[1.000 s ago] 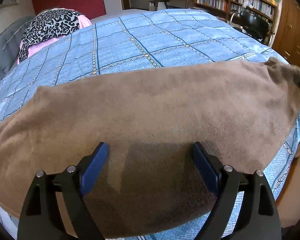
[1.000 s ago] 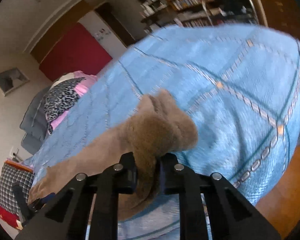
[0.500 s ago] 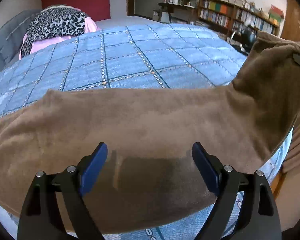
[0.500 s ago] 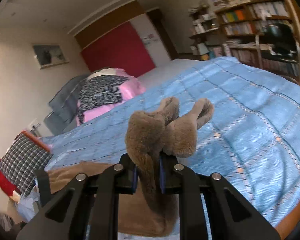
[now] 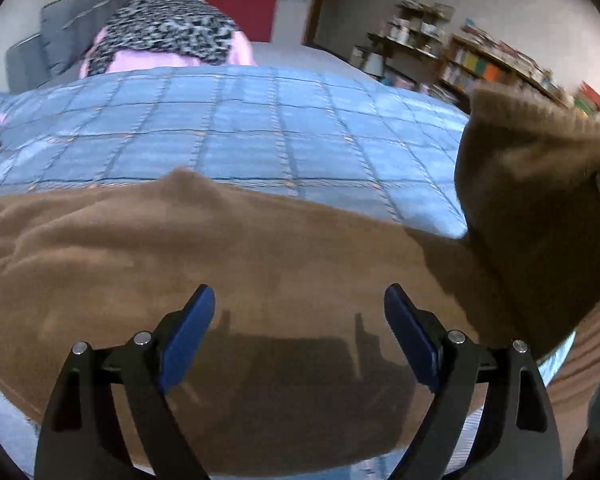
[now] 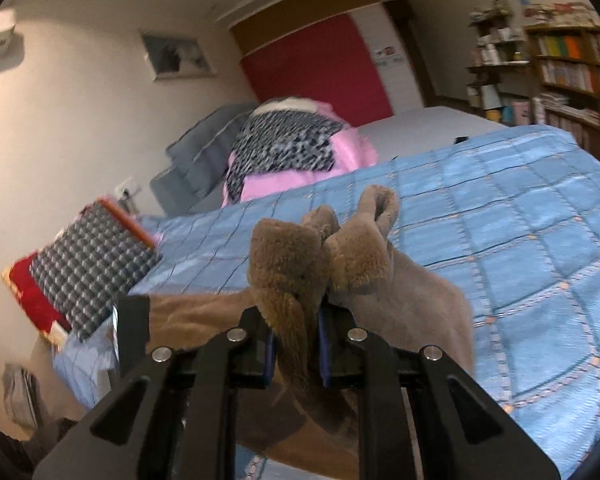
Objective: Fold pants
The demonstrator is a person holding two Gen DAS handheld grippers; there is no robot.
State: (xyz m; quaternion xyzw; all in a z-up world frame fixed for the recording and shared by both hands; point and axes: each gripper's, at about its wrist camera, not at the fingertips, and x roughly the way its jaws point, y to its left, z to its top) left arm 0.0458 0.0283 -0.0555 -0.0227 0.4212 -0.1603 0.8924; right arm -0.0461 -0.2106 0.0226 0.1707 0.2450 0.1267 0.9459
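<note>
- One pair of brown fleece pants (image 5: pixel 228 264) lies across the near edge of a bed covered by a blue checked quilt (image 5: pixel 260 132).
- Left gripper (image 5: pixel 300 320): jaws wide apart, nothing between the blue pads (image 5: pixel 186 330). It hangs just above the flat middle of the pants; its shadow falls on the fabric right below. Whether it touches the cloth, I cannot tell.
- Right gripper (image 6: pixel 296 350): jaws clamped on a bunched end of the pants (image 6: pixel 296 268). The fleece sticks up past the fingertips in two rounded lobes and drapes down from there to the part lying on the quilt (image 6: pixel 540 272).
- From the left camera that lifted end rises at the right edge, clear of the bed.
- Count: one pair of pants, two grippers, one quilt.
- Also on the bed, far side: one leopard-print cloth (image 6: pixel 284 140) over one pink item (image 6: pixel 296 176), well apart from the pants.
- One black-and-white checked cushion (image 6: pixel 92 268) at the left, beside the bed.
- Bookshelves (image 6: pixel 564 64) along the far wall.
</note>
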